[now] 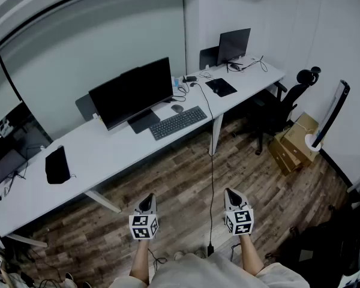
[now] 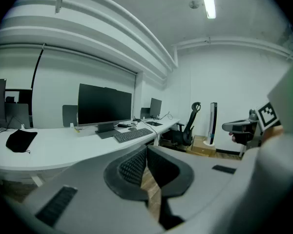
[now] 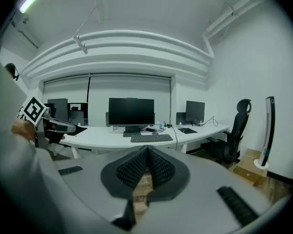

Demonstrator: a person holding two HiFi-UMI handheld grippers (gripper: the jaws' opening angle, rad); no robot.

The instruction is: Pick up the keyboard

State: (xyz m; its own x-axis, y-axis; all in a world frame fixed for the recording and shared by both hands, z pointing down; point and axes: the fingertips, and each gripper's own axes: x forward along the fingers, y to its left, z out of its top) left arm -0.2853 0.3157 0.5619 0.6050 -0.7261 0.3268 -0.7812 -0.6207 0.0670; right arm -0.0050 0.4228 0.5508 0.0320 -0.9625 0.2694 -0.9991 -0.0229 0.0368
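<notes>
A dark keyboard (image 1: 178, 122) lies on the long white desk (image 1: 102, 155), in front of a black monitor (image 1: 132, 92). The same keyboard (image 2: 132, 135) shows far off in the left gripper view, and as the keyboard (image 3: 151, 138) in the right gripper view. My left gripper (image 1: 148, 203) and right gripper (image 1: 233, 195) hang side by side over the wooden floor, well short of the desk. Both are shut with nothing between their jaws, seen as the left gripper (image 2: 146, 150) and the right gripper (image 3: 147, 150) in their own views.
A mouse (image 1: 177, 108) lies behind the keyboard. A black pouch (image 1: 57, 165) rests at the desk's left. A second monitor (image 1: 233, 45) and a mouse pad (image 1: 221, 87) sit to the right. An office chair (image 1: 282, 104), cardboard boxes (image 1: 295, 141) and a hanging cable (image 1: 212, 179) stand nearby.
</notes>
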